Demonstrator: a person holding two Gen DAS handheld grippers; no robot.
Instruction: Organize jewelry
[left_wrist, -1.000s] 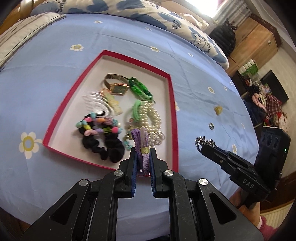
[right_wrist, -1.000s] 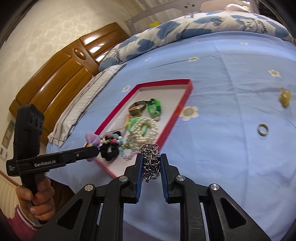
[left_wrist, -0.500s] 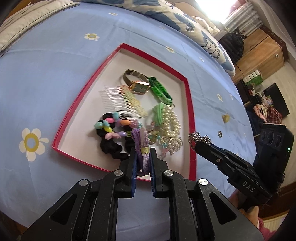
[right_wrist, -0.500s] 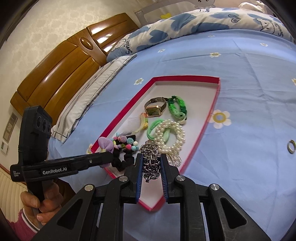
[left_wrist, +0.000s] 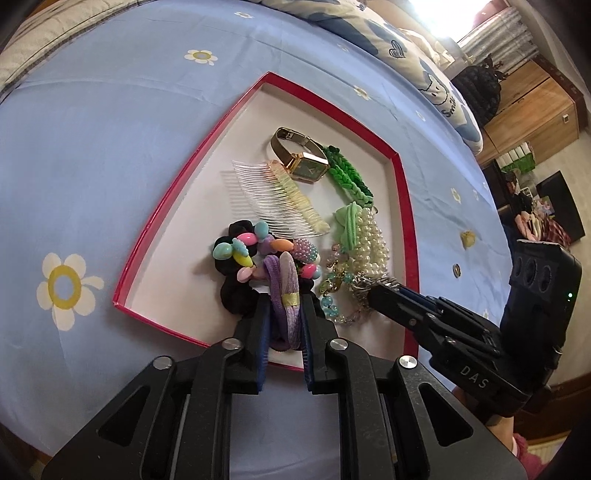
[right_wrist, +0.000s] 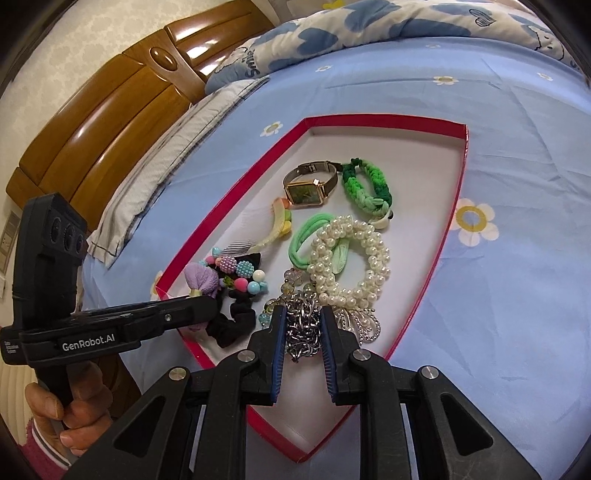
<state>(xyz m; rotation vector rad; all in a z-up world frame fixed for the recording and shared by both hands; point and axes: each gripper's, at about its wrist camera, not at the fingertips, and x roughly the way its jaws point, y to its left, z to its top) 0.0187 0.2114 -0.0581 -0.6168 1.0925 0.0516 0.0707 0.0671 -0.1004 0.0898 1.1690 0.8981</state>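
Note:
A red-rimmed tray (left_wrist: 177, 195) (right_wrist: 456, 192) lies on the blue bed sheet and holds a gold watch (left_wrist: 306, 166), a green braided bracelet (right_wrist: 365, 188), a clear comb (left_wrist: 273, 199), a pearl bracelet (right_wrist: 351, 258), a green hair tie (right_wrist: 308, 236) and a black beaded scrunchie (left_wrist: 240, 258). My left gripper (left_wrist: 286, 306) is shut on a purple hair tie (left_wrist: 286, 284) over the tray's near edge. My right gripper (right_wrist: 303, 328) is shut on a silver chain (right_wrist: 303, 332) above the tray's near right part, next to the pearls.
On the sheet right of the tray lie a small yellow piece (left_wrist: 468, 238) and a metal ring (left_wrist: 457, 270). Pillows (right_wrist: 332, 33) and a wooden headboard (right_wrist: 110, 110) stand beyond. A cabinet (left_wrist: 532, 107) is at the far right.
Both grippers have moved in over the tray with their loads. The right gripper came from beside the tray to above its near right part.

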